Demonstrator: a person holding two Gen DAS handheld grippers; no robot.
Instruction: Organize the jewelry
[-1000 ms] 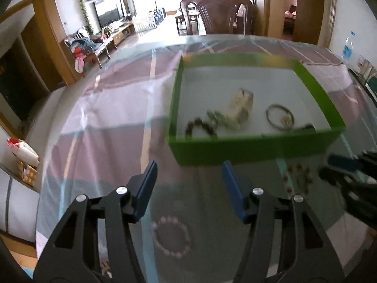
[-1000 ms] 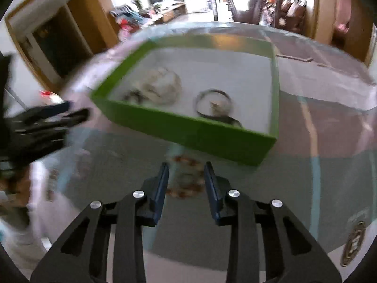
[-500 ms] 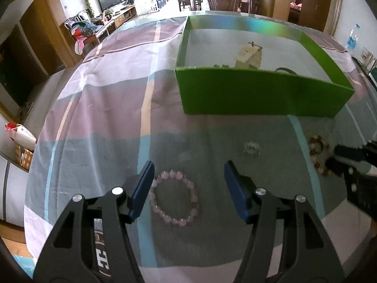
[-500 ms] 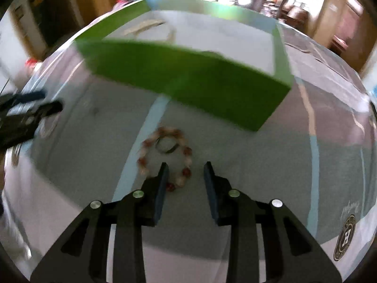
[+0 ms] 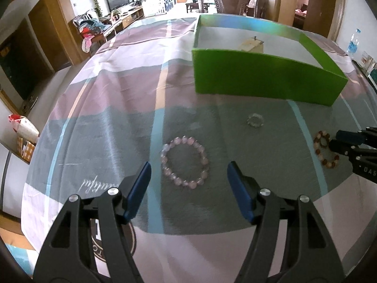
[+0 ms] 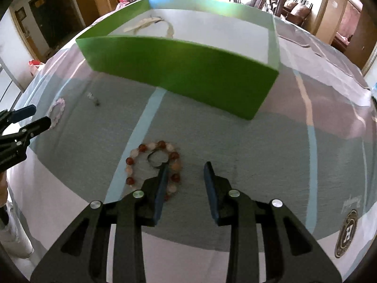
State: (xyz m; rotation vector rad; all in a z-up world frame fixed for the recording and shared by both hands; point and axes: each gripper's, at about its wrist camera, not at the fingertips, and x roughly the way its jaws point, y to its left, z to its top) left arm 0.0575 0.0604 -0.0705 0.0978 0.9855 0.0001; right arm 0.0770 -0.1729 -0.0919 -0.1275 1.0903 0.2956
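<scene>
Left tongs (image 5: 188,176) are opening over the pink bracelet (image 5: 185,162), touching nothing. Right tongs (image 6: 186,167) stand apart, left finger over the red-brown bracelet (image 6: 153,162). The green box (image 5: 259,80) walls off the tabletop (image 5: 106,118) beyond, a small clear ring (image 5: 255,120) before it.

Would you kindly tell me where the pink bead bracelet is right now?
In the left wrist view the pink bead bracelet lies flat on the tablecloth, just ahead of the left gripper, with the green box farther back.
</scene>
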